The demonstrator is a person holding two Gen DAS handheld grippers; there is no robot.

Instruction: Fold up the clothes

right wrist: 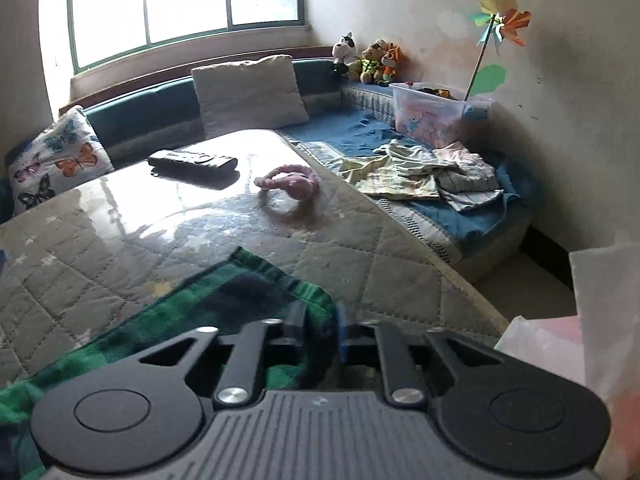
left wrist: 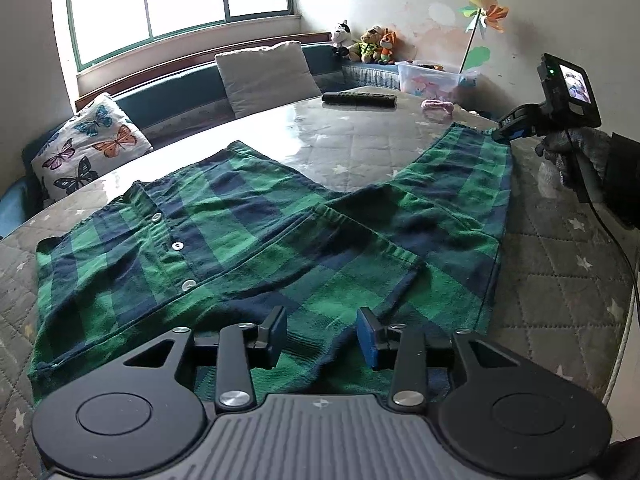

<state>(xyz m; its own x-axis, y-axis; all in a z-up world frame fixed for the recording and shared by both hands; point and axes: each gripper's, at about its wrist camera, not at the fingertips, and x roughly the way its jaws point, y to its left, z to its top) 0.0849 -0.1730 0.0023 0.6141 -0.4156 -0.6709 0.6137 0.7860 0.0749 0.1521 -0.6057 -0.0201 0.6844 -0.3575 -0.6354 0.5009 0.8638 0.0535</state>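
plaid shirt [left wrist: 248,248] cuff pinched in right tool [right wrist: 320,332]; left tool [left wrist: 322,336] gapes.

Quilted glass-topped table [left wrist: 360,148], plaid shirt [left wrist: 248,240], black remote [left wrist: 359,99], pink scrunchie [left wrist: 437,106]

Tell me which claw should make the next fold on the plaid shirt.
Right. The right claw looks shut on the shirt's far sleeve end, ready to carry it over. The left claw is open above the near hem, gripping nothing.
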